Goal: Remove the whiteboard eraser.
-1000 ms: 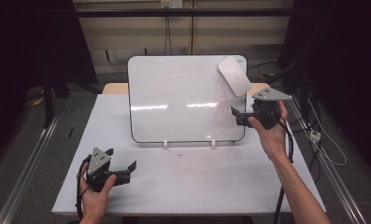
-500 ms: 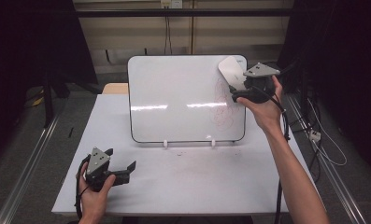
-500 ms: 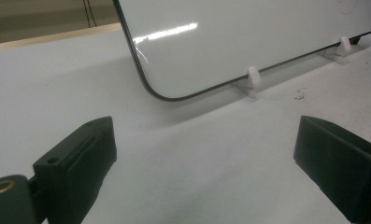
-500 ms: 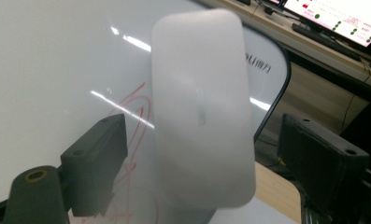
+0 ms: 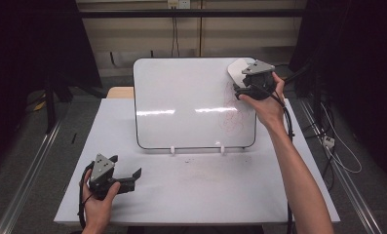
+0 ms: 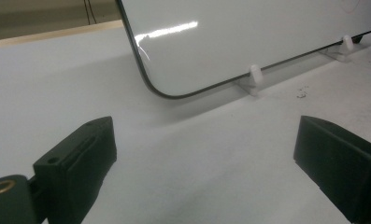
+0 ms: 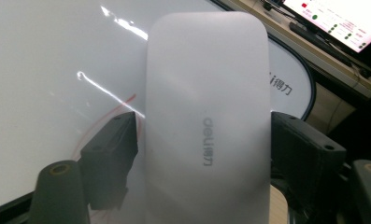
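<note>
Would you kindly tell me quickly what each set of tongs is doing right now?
Left tongs: open, holding nothing.
Right tongs: closed on the white eraser at the whiteboard.

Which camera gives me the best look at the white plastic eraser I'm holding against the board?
The right gripper view: the white plastic eraser is close up, logo readable, clamped between the right hand-held gripper jaws. The high view shows it small at the whiteboard top right corner. In the left gripper view the whiteboard's lower edge appears.
</note>
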Available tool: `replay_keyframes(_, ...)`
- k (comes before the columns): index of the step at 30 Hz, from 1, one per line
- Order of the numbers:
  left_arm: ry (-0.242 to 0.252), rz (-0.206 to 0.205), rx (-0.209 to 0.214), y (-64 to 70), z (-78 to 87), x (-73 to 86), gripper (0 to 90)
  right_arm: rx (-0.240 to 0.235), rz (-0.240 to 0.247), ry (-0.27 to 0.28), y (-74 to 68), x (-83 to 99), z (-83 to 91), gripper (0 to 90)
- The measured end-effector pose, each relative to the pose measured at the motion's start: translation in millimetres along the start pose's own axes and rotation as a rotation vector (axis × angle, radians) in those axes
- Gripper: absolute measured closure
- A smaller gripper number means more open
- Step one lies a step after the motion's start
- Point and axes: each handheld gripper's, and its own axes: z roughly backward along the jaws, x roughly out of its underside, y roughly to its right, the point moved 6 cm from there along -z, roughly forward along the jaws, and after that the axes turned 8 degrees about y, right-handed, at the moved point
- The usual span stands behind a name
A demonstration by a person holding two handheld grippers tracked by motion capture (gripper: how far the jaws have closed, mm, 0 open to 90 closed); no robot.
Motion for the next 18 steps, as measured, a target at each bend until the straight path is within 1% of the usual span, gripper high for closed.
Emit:
replay_keyframes(8,-0.004,-0.002,-0.003,0.6,-1.9,0.6,5.9,0.011,0.001,-0.023,1.9,2.8,-6.3,27.7)
replay_keyframes(9,-0.006,-0.005,-0.001,1.4,-3.2,0.7,5.9,0.012,0.001,-0.028,1.7,3.7,-7.4,29.9)
replay_keyframes(12,-0.006,-0.016,0.016,5.3,-7.0,-0.6,5.9,0.01,-0.001,-0.027,1.3,3.9,-8.6,31.0)
replay_keyframes(16,-0.012,-0.028,0.015,5.5,-7.0,-0.5,6.0,0.024,-0.003,-0.035,0.0,3.2,-8.0,31.4)
replay_keyframes(18,-0.009,-0.017,0.009,4.9,-6.9,-0.3,6.0,0.016,-0.012,-0.038,0.4,3.2,-8.0,31.4)
